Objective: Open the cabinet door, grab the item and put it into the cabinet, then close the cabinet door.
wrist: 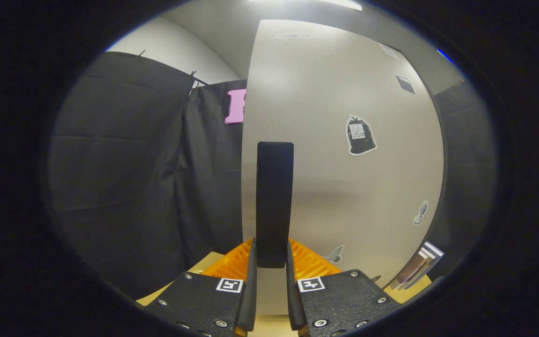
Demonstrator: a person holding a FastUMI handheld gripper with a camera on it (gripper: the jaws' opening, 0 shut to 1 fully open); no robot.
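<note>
A pale cabinet door (339,93) stands upright just ahead of me, with small stickers (360,135) on its face. A tall black bar handle (274,187) runs vertically near the door's left edge. My gripper (272,250) holds the lower end of that handle, one finger pressed against each side. The door's left edge stands out against the black cloth wall behind it. I cannot tell from here how far the door is swung.
A tan tabletop (204,267) lies under the fingers. A stack of flat, book-like items (420,269) sits low to the right of the door. Black cloth (124,178) hangs to the left, and a dark area borders the door's right edge.
</note>
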